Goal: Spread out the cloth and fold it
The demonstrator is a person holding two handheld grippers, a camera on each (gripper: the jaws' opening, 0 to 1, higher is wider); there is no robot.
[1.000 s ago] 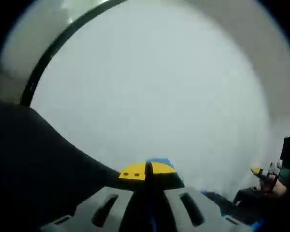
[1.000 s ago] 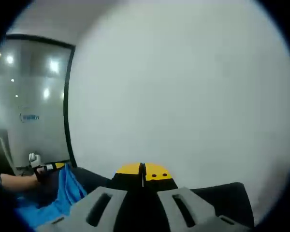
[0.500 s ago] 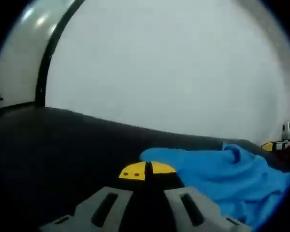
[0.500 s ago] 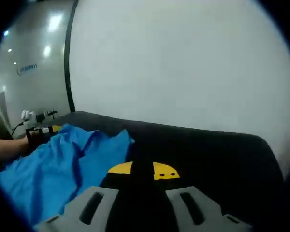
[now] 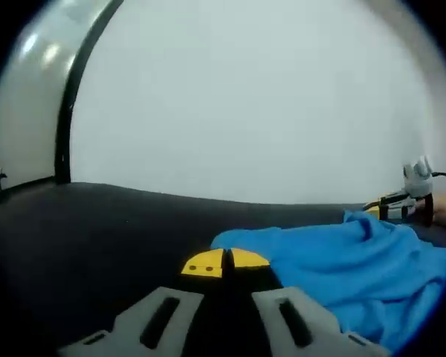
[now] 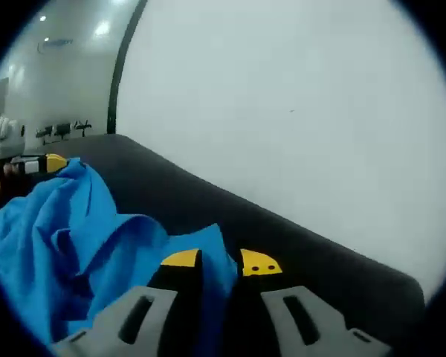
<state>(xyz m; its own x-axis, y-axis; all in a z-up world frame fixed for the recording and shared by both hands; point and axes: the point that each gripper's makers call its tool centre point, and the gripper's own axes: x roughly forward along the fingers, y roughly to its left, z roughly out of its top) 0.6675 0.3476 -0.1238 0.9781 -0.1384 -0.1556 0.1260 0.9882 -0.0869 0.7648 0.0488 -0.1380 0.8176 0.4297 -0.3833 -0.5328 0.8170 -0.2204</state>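
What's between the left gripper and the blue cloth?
Nothing visible. The blue cloth lies bunched on the dark tabletop just right of the left gripper, its near edge right at the fingertips. The right gripper already has cloth between its fingers.

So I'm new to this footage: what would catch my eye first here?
The bright blue cloth, rumpled on the dark table. In the right gripper view its edge runs up between the right tool's yellow-tipped jaws. Behind it stands a plain pale wall.
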